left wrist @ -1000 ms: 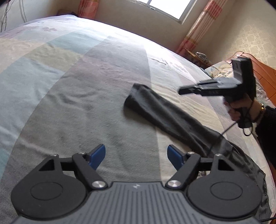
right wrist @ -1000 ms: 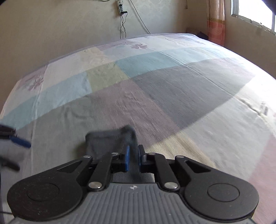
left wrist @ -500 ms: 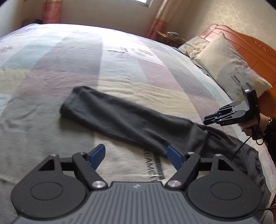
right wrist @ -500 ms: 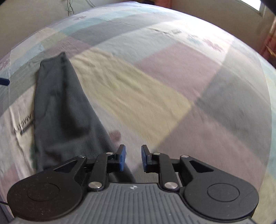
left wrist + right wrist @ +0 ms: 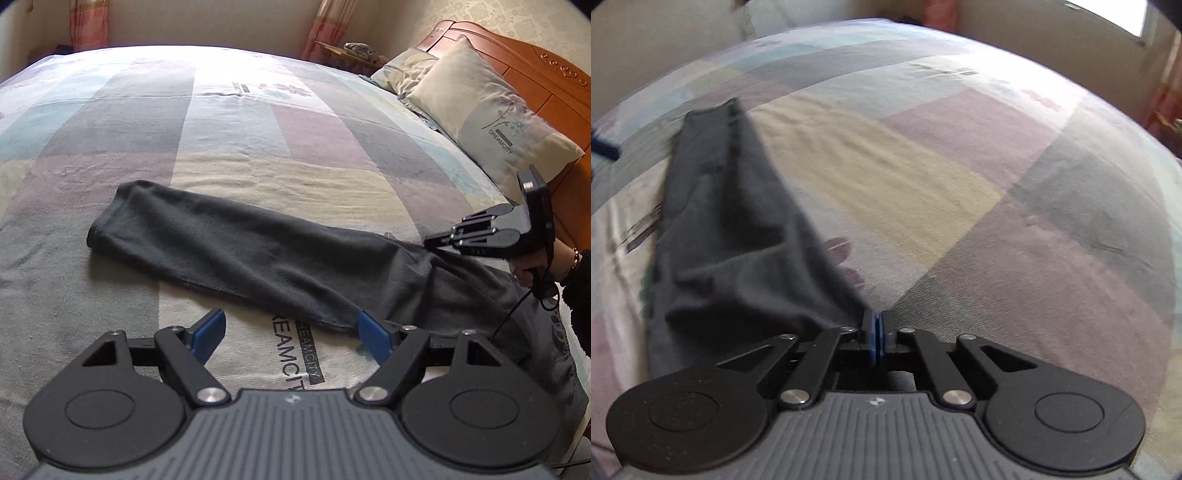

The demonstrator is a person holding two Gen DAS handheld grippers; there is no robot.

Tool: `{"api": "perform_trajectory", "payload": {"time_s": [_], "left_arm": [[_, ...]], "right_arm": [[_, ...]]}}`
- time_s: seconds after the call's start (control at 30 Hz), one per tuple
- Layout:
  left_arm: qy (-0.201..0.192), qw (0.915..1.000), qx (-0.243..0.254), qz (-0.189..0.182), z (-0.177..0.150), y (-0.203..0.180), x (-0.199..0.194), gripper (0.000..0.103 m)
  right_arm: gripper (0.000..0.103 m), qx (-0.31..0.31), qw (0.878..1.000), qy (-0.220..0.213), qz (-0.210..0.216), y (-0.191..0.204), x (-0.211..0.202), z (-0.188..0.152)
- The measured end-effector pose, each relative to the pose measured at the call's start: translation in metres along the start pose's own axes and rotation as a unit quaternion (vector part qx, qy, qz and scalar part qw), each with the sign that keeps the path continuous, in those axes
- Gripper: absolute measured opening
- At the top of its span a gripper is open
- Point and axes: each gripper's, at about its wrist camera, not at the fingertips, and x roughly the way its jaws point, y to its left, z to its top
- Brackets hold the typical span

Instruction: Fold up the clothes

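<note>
Two grippers, left gripper [image 5: 291, 334] wide open over bedspread [image 5: 258, 122], right gripper [image 5: 877, 328] pinching dark garment [image 5: 727, 221]

the left tongs [image 5: 291, 334] had black linkage arms, blue pads, silver screws; the right tongs [image 5: 439, 242] trailed a black cable [image 5: 517, 306] past a fuzzy black sleeve [image 5: 580, 295].

garment [image 5: 258, 254]: dark grey knit, soft | state: folded into a long narrow strip, lightly creased | pose: flat, diagonal across the bed [image 5: 258, 147], hemmed end far left, wider bunched end near right | drapes over the bed's edge
</note>
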Motion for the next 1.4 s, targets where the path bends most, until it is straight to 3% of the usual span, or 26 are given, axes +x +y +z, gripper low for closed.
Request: {"api": "perform_trajectory", "payload": {"time_s": [0.17, 0.27, 0.33, 0.43, 0.5, 0.6, 0.7, 0.77, 0.83, 0.9, 0.93, 1.1, 1.23, 1.4], "left_arm": [[-0.002, 0.9994, -0.033, 0.010, 0.004, 0.020, 0.008, 0.079], [-0.017, 0.9932, -0.115, 0.000, 0.009, 0.058, 0.024, 0.078], [-0.030, 0.9814, -0.188, -0.021, 0.008, 0.090, 0.036, 0.077], [-0.044, 0.9572, -0.282, -0.049, 0.000, 0.135, 0.054, 0.076], [-0.078, 0.9401, -0.320, -0.086, -0.004, 0.157, 0.060, 0.076], [-0.118, 0.9137, -0.373, -0.110, -0.007, 0.184, 0.070, 0.072], [-0.137, 0.9037, -0.391, -0.108, -0.004, 0.197, 0.078, 0.056], [-0.142, 0.8973, -0.405, -0.104, -0.009, 0.205, 0.083, 0.039], [-0.145, 0.8893, -0.422, -0.100, -0.016, 0.212, 0.088, 0.013], [-0.152, 0.8887, -0.421, -0.098, -0.022, 0.213, 0.088, 0.009], [-0.151, 0.8927, -0.415, -0.089, -0.020, 0.210, 0.087, 0.009], [-0.125, 0.9204, -0.370, -0.009, 0.009, 0.190, 0.076, 0.005], [-0.096, 0.9388, -0.329, 0.030, 0.024, 0.180, 0.069, 0.005], [-0.089, 0.9402, -0.327, 0.032, 0.025, 0.180, 0.064, 0.005]], "right_arm": [[0.009, 0.019, 0.999, -0.029, -0.004, 0.007, -0.031, 0.004], [0.013, 0.009, 0.999, -0.049, 0.007, 0.032, -0.063, 0.002], [0.016, 0.004, 0.998, -0.057, 0.018, 0.051, -0.082, -0.006], [0.019, 0.006, 0.997, -0.069, 0.040, 0.078, -0.104, -0.022], [0.020, 0.012, 0.996, -0.072, 0.050, 0.090, -0.115, -0.034], [0.022, 0.021, 0.995, -0.076, 0.063, 0.106, -0.130, -0.053], [0.023, 0.025, 0.996, -0.069, 0.054, 0.116, -0.136, -0.066], [0.023, 0.029, 0.996, -0.067, 0.051, 0.121, -0.139, -0.072], [0.028, 0.040, 0.996, -0.067, 0.053, 0.123, -0.141, -0.078], [0.030, 0.054, 0.995, -0.069, 0.056, 0.125, -0.143, -0.083], [0.030, 0.060, 0.994, -0.070, 0.056, 0.125, -0.143, -0.085], [0.030, 0.095, 0.992, -0.065, 0.048, 0.124, -0.138, -0.094], [0.033, 0.087, 0.994, -0.053, 0.039, 0.131, -0.129, -0.100], [0.038, 0.016, 0.999, -0.028, -0.040, 0.148, -0.101, -0.104]]}}
